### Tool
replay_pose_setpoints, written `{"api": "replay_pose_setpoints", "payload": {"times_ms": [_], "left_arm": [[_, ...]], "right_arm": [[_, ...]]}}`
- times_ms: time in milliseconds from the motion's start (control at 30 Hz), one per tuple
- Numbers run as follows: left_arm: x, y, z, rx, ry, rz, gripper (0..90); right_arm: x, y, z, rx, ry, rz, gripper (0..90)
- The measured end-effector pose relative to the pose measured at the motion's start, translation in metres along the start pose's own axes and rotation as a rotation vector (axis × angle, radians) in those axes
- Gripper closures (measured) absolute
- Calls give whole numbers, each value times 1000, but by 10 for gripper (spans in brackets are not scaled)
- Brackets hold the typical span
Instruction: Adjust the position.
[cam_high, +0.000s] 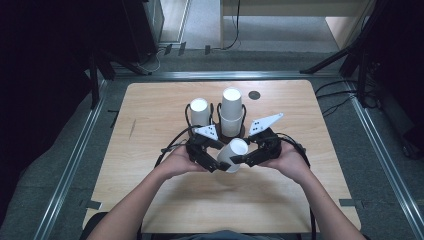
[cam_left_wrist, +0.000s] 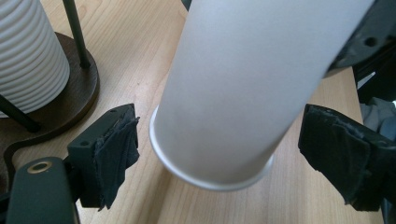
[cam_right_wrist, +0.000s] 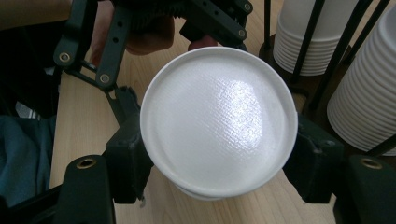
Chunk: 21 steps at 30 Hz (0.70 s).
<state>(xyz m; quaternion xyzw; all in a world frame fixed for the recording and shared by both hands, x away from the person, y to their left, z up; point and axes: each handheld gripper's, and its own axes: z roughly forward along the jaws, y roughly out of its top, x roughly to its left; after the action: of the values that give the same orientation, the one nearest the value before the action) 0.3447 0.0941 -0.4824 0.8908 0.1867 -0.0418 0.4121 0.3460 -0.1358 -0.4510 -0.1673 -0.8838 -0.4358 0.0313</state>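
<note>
Right now I have a white paper cup (cam_high: 233, 155) lifted above the middle of the table (cam_high: 150, 200), lying on its side between my two tools, in front of the dark rack (cam_high: 220, 131) that holds the two cup stacks (cam_high: 232, 111). My right gripper (cam_high: 239, 159) is clamped across the cup near its closed bottom; in the right gripper view both pads press on the cup's wall just behind the glossy base (cam_right_wrist: 218, 121). My left gripper (cam_high: 220, 165) stands wide at the rim end, its pads (cam_left_wrist: 116, 149) apart from the cup on both sides, holding nothing. I judge the cup very light, thin-walled and easy to crush, and a little slick. The open rim (cam_left_wrist: 205, 179) will buckle first, so I would grip near the stiff base or around the rolled lip, lightly, and pull straight along its axis.
</note>
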Motion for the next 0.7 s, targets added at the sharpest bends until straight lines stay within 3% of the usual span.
{"api": "replay_pose_setpoints", "payload": {"times_ms": [267,367,467,500,600,700], "left_arm": [[-3,0,5,-3,-2,15,130],[-5,0,5,-17,10,41,152],[-8,0,4,-45,21,91,206],[-8,1,3,-48,17,101,269],[-7,2,2,-48,11,99,278],[-7,4,3,-15,1,93,294]], "right_arm": [[1,5,0,-31,34,16,323],[1,6,0,-40,40,19,323],[0,6,-2,-49,42,24,323],[-1,6,-3,-54,45,33,327],[-3,4,-5,-65,48,50,327],[-3,4,-5,-44,39,29,323]]}}
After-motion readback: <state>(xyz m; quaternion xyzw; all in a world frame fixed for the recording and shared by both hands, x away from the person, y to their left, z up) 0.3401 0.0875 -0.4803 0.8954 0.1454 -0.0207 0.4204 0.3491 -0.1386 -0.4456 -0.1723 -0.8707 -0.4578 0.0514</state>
